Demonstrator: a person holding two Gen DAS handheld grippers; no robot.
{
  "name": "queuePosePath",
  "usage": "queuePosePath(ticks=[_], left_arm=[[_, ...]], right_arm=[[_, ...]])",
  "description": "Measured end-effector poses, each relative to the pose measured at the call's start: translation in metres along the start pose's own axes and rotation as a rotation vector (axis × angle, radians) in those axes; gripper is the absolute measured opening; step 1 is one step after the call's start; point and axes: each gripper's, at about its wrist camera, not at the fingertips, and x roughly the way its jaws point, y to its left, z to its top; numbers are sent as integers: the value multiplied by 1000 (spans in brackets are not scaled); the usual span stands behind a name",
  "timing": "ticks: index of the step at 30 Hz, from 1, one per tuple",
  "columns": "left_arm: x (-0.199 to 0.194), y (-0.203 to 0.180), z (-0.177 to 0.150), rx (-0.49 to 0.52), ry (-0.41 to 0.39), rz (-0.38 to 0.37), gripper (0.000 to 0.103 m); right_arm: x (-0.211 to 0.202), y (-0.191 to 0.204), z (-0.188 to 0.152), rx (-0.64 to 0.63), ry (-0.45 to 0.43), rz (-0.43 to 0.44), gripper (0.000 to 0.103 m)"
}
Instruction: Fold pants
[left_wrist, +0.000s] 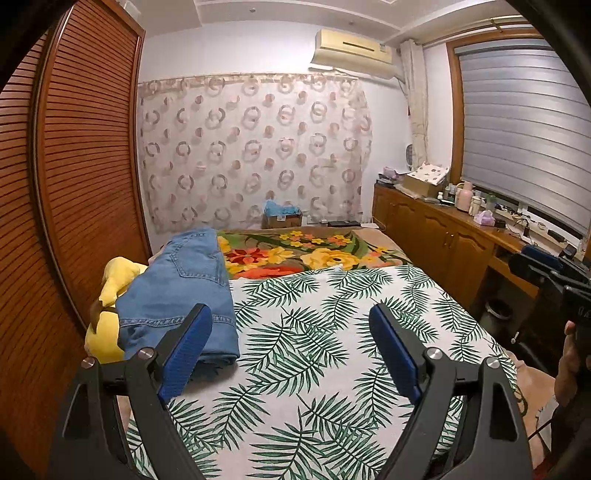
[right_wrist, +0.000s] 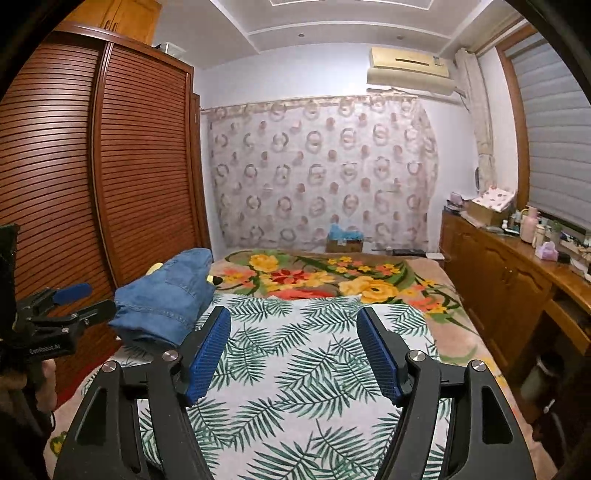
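Blue-padded fingers (left_wrist: 188, 350) of the left hand-held gripper (left_wrist: 291, 354) frame the near foreground, spread wide and holding nothing above the palm-leaf sheet (left_wrist: 314, 332) that covers the near half of the bed. Denim pants (left_wrist: 177, 291) lie folded in a thick bundle at the bed's left edge, up and to the left of that gripper, their near hem just past its left fingertip. The bundle's long axis runs away from the camera toward the far wall, with a back pocket seam showing on top. It partly rests on a yellow plush toy (left_wrist: 110, 295) wedged against the louvred wardrobe (left_wrist: 85, 166).

From the right wrist view, the right hand-held gripper (right_wrist: 293, 350) also stands wide apart and empty over the leaf sheet, with the pants (right_wrist: 166, 295) further off to its left; the left tool is seen there just beside the bundle's near end. The left hand is judged the nearer of the two, so any further tidying or lifting of the bundle would likely fall to it, reaching left and slightly forward.

A floral blanket (left_wrist: 314, 251) covers the far part of the bed. Against the curtain (left_wrist: 255, 147) sits a cardboard box (left_wrist: 282, 219) with something blue heaped in it; what it is cannot be made out. Bottles and small boxes crowd the wooden worktop (left_wrist: 461, 221) under the window.

The folding appears largely done.
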Motion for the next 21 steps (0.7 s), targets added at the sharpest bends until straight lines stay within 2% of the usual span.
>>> queuePosePath(ticks=[21], left_arm=[[-8,-1,0,5,-11,11,87]], right_arm=[[7,-1,-1,5,6,-3,73]])
